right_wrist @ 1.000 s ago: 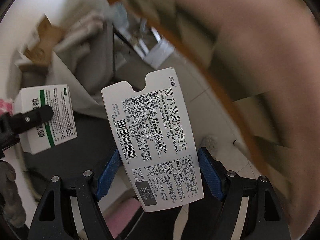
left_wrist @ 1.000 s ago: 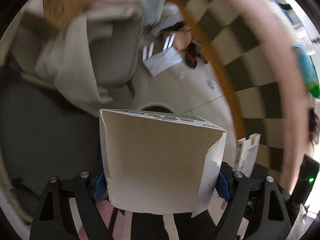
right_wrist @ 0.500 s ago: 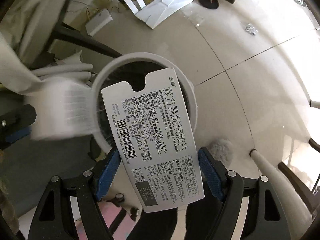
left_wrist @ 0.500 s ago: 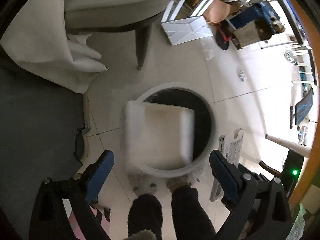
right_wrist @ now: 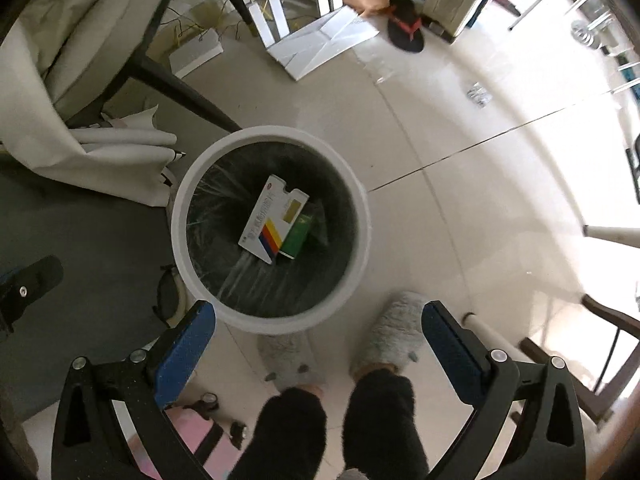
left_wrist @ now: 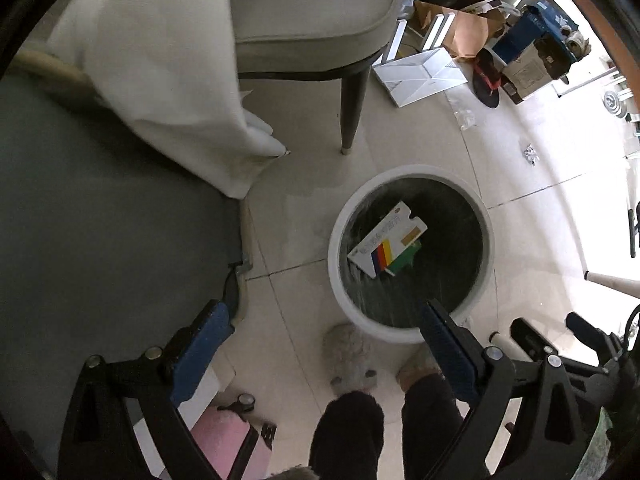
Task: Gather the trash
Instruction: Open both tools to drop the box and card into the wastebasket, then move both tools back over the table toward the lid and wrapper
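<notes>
A round white trash bin [left_wrist: 340,292] [right_wrist: 362,216] with a black liner stands on the tiled floor below both grippers. Inside it lies a white medicine box with coloured stripes [left_wrist: 386,240] [right_wrist: 272,220] on top of a green and white box [left_wrist: 404,258] [right_wrist: 298,236]. My left gripper [left_wrist: 324,328] is open and empty, held above the bin's near rim. My right gripper [right_wrist: 318,328] is open and empty, also above the near rim. The left gripper's tip shows at the left edge of the right wrist view [right_wrist: 28,284].
A grey chair [left_wrist: 312,16] draped with white cloth [left_wrist: 160,80] stands behind the bin. Flat white cardboard [right_wrist: 320,40], a brown bag [left_wrist: 468,28] and boxes lie on the floor beyond. The person's slippers [right_wrist: 388,340] are beside the bin. A pink item [left_wrist: 228,440] lies near left.
Both grippers swung down over the bin and opened. The open-ended white box fell from the left gripper, then the printed medicine box from the right; both now lie in the bin.
</notes>
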The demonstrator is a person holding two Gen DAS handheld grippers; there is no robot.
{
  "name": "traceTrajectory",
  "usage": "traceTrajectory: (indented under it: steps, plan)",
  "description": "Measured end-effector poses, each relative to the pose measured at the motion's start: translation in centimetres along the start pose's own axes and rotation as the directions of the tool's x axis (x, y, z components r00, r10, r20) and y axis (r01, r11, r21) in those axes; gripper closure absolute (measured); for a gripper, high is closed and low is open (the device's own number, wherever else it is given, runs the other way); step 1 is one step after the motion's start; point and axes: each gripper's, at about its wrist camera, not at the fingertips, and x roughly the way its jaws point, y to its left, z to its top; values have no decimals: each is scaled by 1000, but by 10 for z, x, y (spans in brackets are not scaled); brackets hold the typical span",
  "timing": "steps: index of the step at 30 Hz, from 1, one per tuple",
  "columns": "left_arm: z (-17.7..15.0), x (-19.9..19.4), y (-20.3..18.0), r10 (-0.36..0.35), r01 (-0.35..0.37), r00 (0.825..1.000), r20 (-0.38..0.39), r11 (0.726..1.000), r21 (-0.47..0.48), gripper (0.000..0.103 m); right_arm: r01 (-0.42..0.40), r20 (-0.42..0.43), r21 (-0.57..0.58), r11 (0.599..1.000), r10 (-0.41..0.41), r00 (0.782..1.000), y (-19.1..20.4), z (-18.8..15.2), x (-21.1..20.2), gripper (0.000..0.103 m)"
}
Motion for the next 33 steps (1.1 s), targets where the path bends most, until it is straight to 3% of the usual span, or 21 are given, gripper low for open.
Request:
traceTrajectory:
  steps: [9,20,28,33]
  plan:
    - [-26,-83,-1,-25,25,999,20,1000,0,5,29,56,-21,999,-28,998,6,-16,-101,0]
    - [-61,-208,-2,-69,68,995,74,997,22,5,18,145,-23,1000,-14,989,14,-45,-253,0]
    - [-91,-292,3,-107,103,987,120,994,36,5,-39,205,5,999,37,978,8,-78,-361,0]
    - [-94,-346,-10,-106,88,973,206,992,92,5,-147,261,78,986,122,958,-10,-87,-413,0]
